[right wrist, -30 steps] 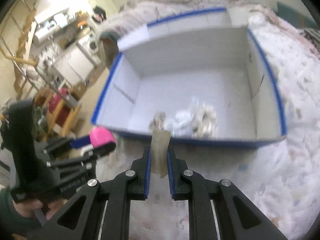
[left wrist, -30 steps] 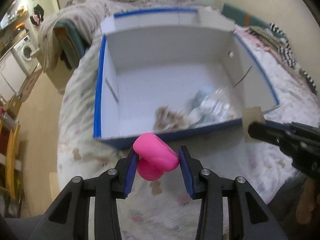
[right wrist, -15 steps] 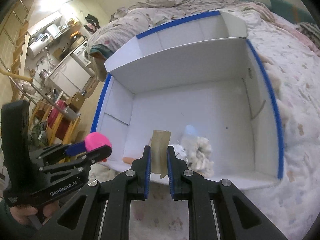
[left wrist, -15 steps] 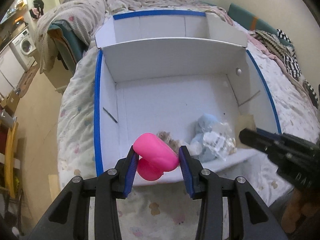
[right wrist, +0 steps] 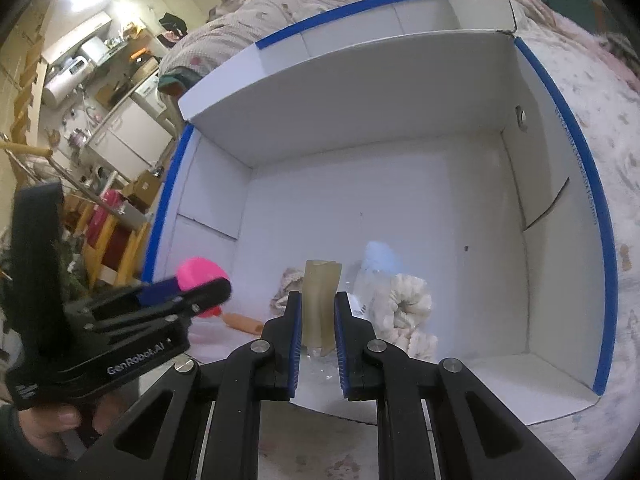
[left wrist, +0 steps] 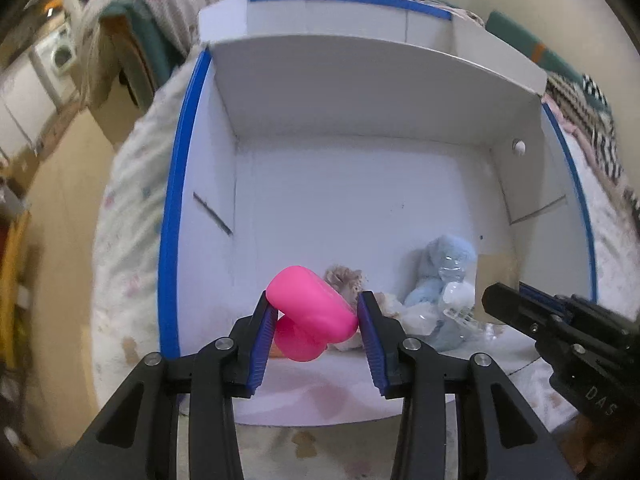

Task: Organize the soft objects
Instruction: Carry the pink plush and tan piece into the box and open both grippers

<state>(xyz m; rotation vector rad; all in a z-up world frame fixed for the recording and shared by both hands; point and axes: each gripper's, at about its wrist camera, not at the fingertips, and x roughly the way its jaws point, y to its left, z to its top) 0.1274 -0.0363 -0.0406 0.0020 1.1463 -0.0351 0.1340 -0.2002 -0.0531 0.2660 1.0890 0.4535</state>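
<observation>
Risk: releasing too near the front wall of the box [left wrist: 176,208], toy bouncing out onto the bed [left wrist: 120,216]. Left tongs [left wrist: 316,312] clamped on pink toy [left wrist: 310,308], hovering over box's near-left corner. Right tongs [right wrist: 318,316] pinching beige piece [right wrist: 320,300], above plush pile [right wrist: 404,312] inside box

Boxes: one white box [left wrist: 360,184] with blue-taped rims.
Grippers: two, the left gripper [left wrist: 316,332] and the right gripper [right wrist: 318,328], both over the box's near edge.
Pink toys: one pink heart toy [left wrist: 312,312], over the box's near edge.
Beige pieces: one beige soft piece [right wrist: 320,304], also there.
Plush inside the box: one blue plush [left wrist: 448,264], one cream fluffy ring [right wrist: 408,304], one tan fuzzy clump [left wrist: 344,280].
Orange sticks inside the box: one orange stick [right wrist: 242,322].
</observation>
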